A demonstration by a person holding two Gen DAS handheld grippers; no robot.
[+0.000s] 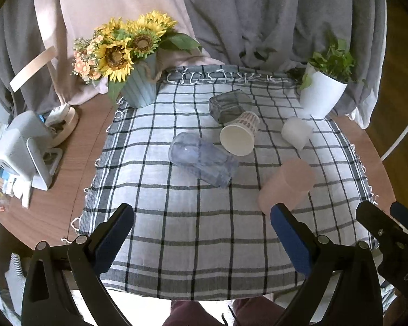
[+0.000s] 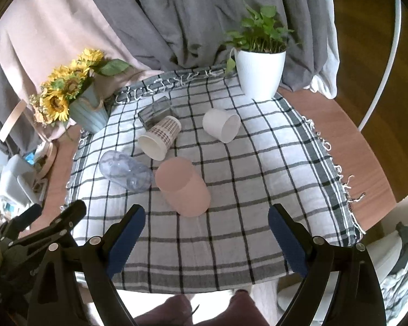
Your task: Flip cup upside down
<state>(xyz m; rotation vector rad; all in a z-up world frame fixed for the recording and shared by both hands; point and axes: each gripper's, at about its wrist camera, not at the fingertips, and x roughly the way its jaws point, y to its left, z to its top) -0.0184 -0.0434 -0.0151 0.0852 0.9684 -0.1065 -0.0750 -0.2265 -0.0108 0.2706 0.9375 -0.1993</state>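
Observation:
Several cups lie on their sides on a checked cloth. A pink cup lies nearest. A clear bluish cup, a paper cup with a checked pattern, a white cup and a dark grey glass lie beyond it. My left gripper is open and empty above the cloth's near part. My right gripper is open and empty, just short of the pink cup.
A blue pot of sunflowers stands at the cloth's far left corner. A white pot with a green plant stands at the far right. White devices and clutter sit on the wooden table at left. Curtains hang behind.

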